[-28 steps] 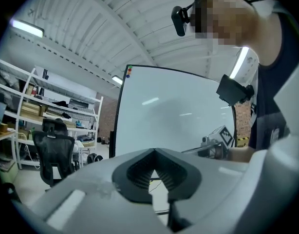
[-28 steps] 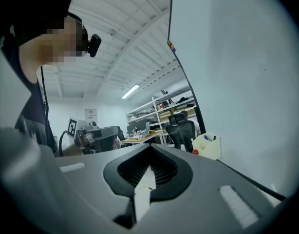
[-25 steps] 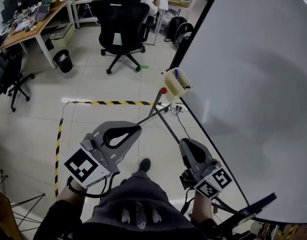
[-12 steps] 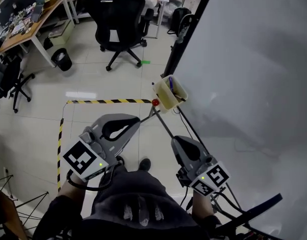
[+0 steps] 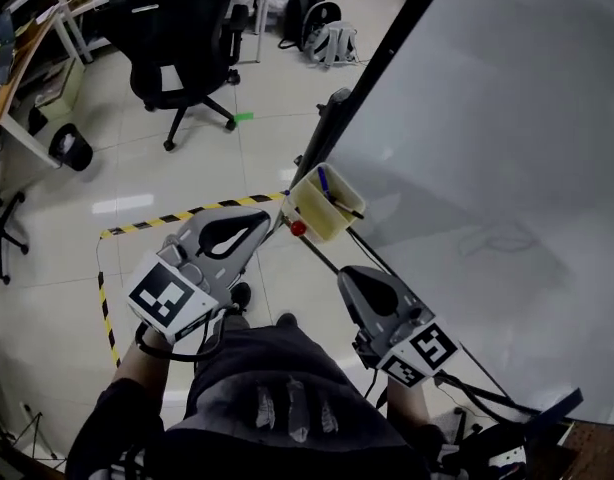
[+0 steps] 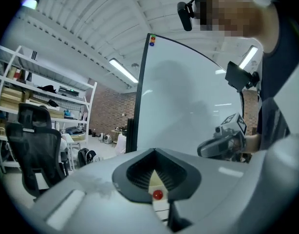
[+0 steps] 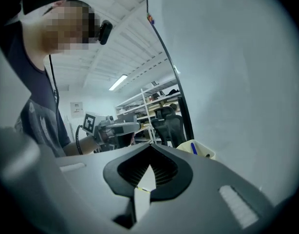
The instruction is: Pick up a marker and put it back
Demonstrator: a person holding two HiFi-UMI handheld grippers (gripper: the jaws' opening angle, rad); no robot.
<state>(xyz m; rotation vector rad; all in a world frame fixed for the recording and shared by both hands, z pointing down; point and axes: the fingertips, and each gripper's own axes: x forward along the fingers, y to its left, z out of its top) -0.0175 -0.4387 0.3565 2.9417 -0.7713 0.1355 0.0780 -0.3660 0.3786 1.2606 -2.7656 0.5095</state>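
A cream marker holder (image 5: 319,208) hangs at the whiteboard's (image 5: 507,138) lower left edge. It holds a blue marker (image 5: 325,182) and a dark one. My left gripper (image 5: 261,219) is shut and empty, its tip just left of the holder. Through the opening behind its tip, the left gripper view shows the holder (image 6: 156,180) and a red knob (image 6: 158,194). My right gripper (image 5: 355,274) is shut with nothing in it, below and right of the holder. The right gripper view has the holder (image 7: 202,150) with the blue marker (image 7: 193,147) ahead to the right.
A red knob (image 5: 298,228) sits on the board's stand just under the holder. A black office chair (image 5: 172,43) and bags (image 5: 332,43) stand farther back on the tiled floor. Yellow-black tape (image 5: 177,216) marks the floor. The person's legs and shoes are below.
The view has swung so that the holder now lies closer to both grippers. The left gripper's tip has come up beside the holder. Both grippers stay shut.
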